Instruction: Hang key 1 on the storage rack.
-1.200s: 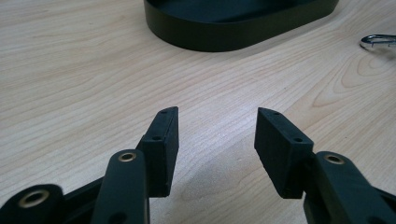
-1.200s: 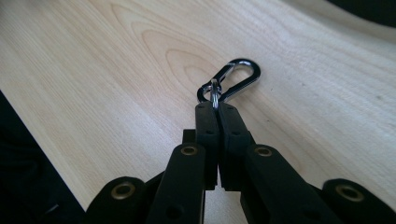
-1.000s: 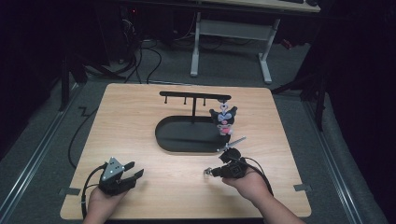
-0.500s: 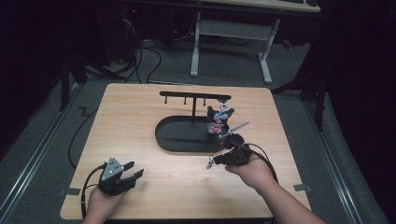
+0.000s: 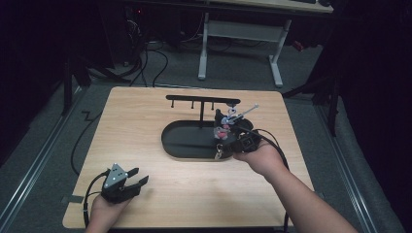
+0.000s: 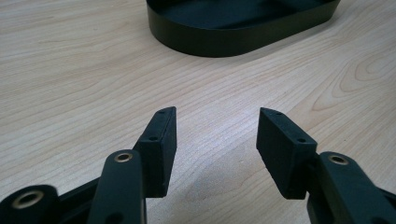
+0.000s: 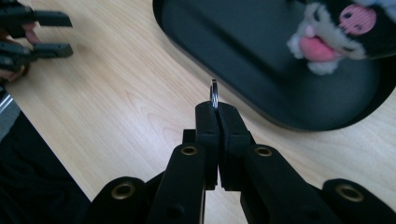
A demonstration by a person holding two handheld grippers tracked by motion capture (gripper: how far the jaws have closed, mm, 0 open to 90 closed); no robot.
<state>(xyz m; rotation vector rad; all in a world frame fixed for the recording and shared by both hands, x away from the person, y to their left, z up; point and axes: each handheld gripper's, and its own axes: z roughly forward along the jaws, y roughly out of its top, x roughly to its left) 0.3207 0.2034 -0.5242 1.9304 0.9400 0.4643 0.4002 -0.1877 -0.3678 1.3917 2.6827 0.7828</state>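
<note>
Light wood table [image 5: 145, 121] fills mid-frame, on grey floor. Black oval tray [image 5: 184, 143] with a hook rail sits right of centre. Left gripper [image 5: 133, 183] rests on the tabletop at lower left, jaws apart.

Lab — dark curtains, floor cables [image 5: 145, 58], desk frame [image 5: 240, 46].

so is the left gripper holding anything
No, the left gripper has its jaws spread apart with just bare table between them.
</note>
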